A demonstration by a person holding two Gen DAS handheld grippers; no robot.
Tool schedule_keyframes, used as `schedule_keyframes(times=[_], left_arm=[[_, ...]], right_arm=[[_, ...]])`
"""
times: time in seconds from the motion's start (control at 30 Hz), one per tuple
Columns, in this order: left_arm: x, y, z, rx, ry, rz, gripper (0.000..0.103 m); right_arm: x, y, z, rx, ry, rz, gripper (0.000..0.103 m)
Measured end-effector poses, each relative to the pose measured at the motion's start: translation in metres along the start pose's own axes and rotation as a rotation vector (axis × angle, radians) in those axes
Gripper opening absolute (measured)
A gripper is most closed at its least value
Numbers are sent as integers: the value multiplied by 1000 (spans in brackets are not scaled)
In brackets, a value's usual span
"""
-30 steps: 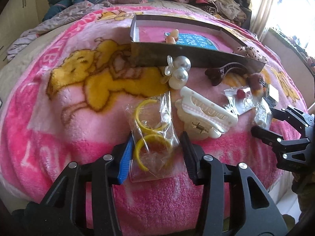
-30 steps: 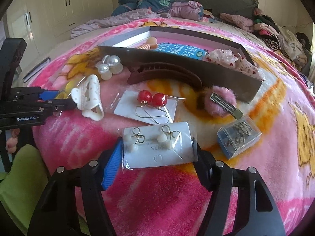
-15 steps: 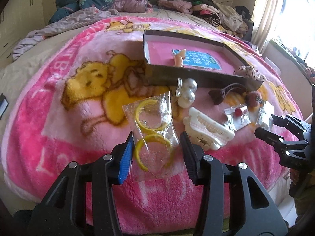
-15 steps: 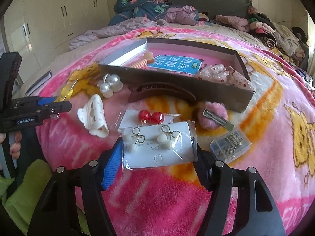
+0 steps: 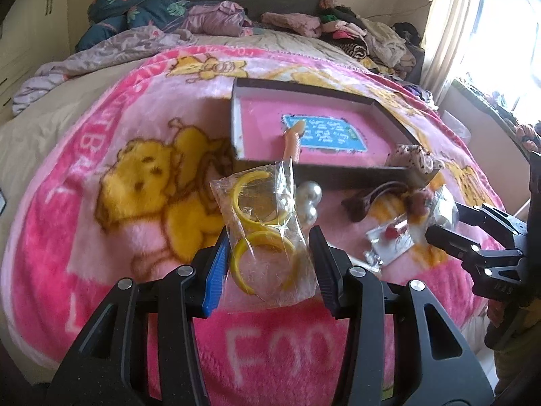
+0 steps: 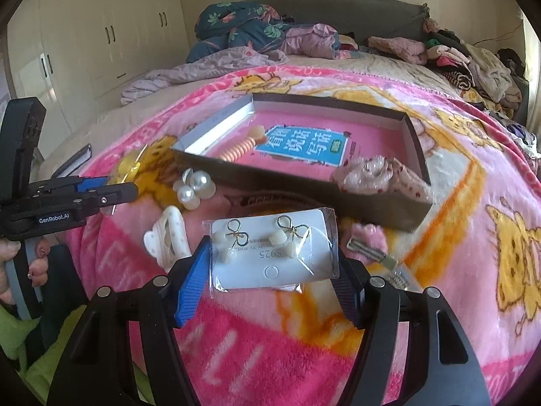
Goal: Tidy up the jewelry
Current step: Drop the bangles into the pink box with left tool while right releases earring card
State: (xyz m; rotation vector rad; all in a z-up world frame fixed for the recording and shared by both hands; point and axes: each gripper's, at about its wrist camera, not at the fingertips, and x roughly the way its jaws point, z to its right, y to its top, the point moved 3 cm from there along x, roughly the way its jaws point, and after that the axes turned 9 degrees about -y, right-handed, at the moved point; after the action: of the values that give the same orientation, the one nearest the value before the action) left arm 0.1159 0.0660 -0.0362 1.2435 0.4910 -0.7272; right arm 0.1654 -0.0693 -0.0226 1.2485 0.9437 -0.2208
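My left gripper (image 5: 268,264) is clamped on a clear plastic bag of two yellow hoop bangles (image 5: 265,233), pads pressing both side edges, the bag lifted clear of the pink fleece cartoon-bear blanket (image 5: 111,182). My right gripper (image 6: 270,270) grips a clear-sleeved white card of gold bow earrings (image 6: 270,250) the same way, also held above the blanket.

In the left wrist view, the shallow dark-walled cardboard box with a pink floor (image 5: 236,125) lies at twelve o'clock from the bag; inside it a coiled orange hair tie (image 5: 292,142) rests beside a blue printed label (image 5: 324,133). A large pearl hair ornament (image 5: 309,203) sits just right of the bag, at two o'clock, against the box's near wall.

In the right wrist view, a white plastic claw clip (image 6: 167,238) lies at nine o'clock from the card, a dark brown claw clip (image 6: 280,199) at twelve just before the box, a fluffy pink barrette (image 6: 368,242) at three. A crumpled pink floral scrunchie (image 6: 375,174) hangs over the box's near right corner.
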Motion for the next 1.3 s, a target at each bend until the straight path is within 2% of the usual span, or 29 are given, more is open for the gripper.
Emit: schedule_keyframes(times=[0.37, 0.77, 1.3], left_arm=[[17, 38, 15, 43, -44, 25, 37], [36, 72, 27, 92, -55, 42, 38], [77, 103, 35, 120, -84, 10, 38]], right_arm=[[-5, 26, 17, 38, -31, 51, 64], [2, 46, 40, 54, -76, 73, 64], [29, 80, 76, 81, -145, 82, 64]])
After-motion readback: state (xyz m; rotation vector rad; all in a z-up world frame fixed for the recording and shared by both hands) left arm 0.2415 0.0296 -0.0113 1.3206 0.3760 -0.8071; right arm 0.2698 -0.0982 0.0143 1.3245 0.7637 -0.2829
